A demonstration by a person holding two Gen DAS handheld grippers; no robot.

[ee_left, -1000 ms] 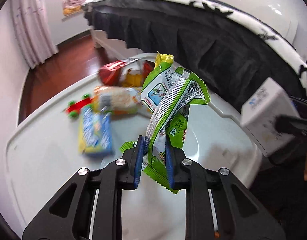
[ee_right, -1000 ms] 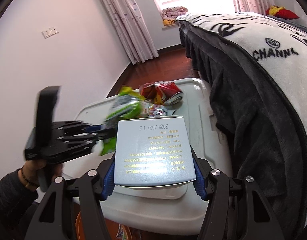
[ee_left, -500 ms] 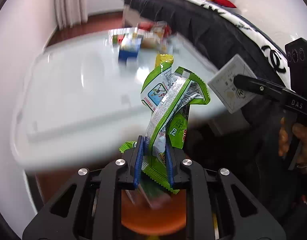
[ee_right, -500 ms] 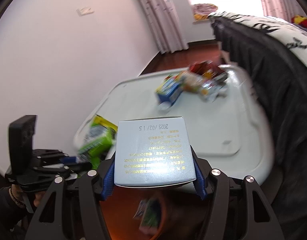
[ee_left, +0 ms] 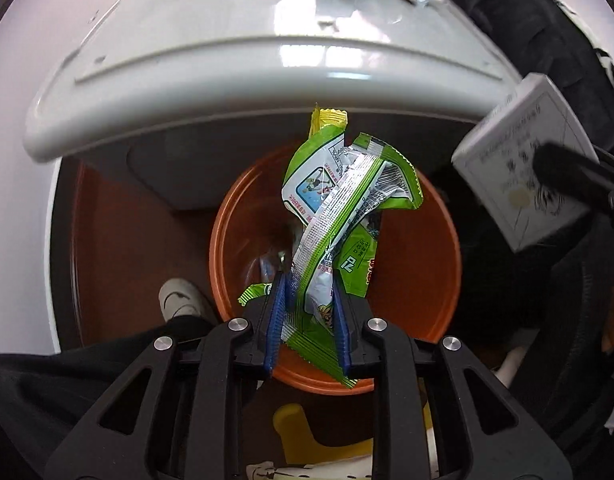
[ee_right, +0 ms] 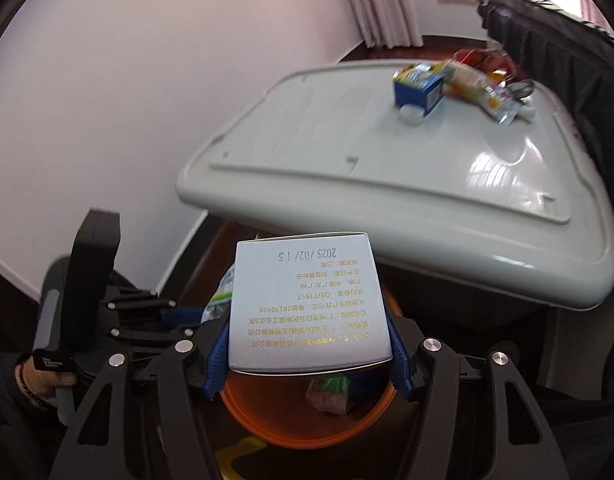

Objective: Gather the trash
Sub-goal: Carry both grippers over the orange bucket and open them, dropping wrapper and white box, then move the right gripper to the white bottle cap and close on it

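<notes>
My left gripper (ee_left: 307, 320) is shut on a green snack wrapper (ee_left: 339, 208) and holds it right over the orange bin (ee_left: 419, 264) on the floor. My right gripper (ee_right: 307, 344) is shut on a pale blue box (ee_right: 307, 300), also above the orange bin (ee_right: 267, 428); the box shows at the right in the left wrist view (ee_left: 523, 160). Some wrappers (ee_right: 331, 394) lie inside the bin. More trash, a blue carton (ee_right: 419, 88) and several wrappers (ee_right: 479, 84), lies on the far part of the white table (ee_right: 387, 160).
The white table's (ee_left: 235, 80) front edge overhangs just behind the bin. A dark blanket-covered bed (ee_right: 567, 56) stands to the right. A white shoe (ee_left: 179, 300) and a yellow object (ee_left: 307, 436) are on the floor by the bin. A white wall is to the left.
Both grippers have moved back off the table and tilted down over the orange bin, each still holding its item. The bin has come into full view.
</notes>
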